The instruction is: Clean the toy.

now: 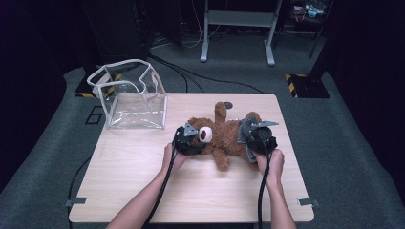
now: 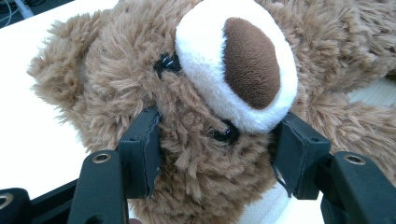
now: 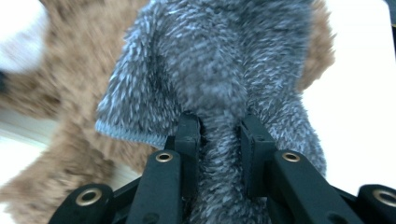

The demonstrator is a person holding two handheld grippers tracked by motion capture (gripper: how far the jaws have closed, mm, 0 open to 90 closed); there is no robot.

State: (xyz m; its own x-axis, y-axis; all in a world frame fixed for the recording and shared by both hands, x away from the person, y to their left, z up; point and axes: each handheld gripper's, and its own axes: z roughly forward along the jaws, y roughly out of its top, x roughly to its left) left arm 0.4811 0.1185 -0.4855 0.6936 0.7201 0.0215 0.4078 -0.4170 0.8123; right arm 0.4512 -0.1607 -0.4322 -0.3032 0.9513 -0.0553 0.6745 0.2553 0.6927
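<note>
Left gripper [image 1: 191, 138] clamped on head of brown teddy bear [image 1: 219, 133], jaws pressed into fur beside white muzzle. Right gripper [image 1: 255, 136] clamped on grey fuzzy sock [image 3: 210, 70] at bear's leg. Both forearms stretched forward from near edge. Bear lying mid-counter [image 1: 143, 167], clear bag [image 1: 131, 95] at far left.

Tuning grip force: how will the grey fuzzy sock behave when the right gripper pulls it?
The grey sock is probably floppy: it bunches between the right gripper. Likely light and grippy, given the fuzzy pile. It may drag the teddy bear along.
</note>
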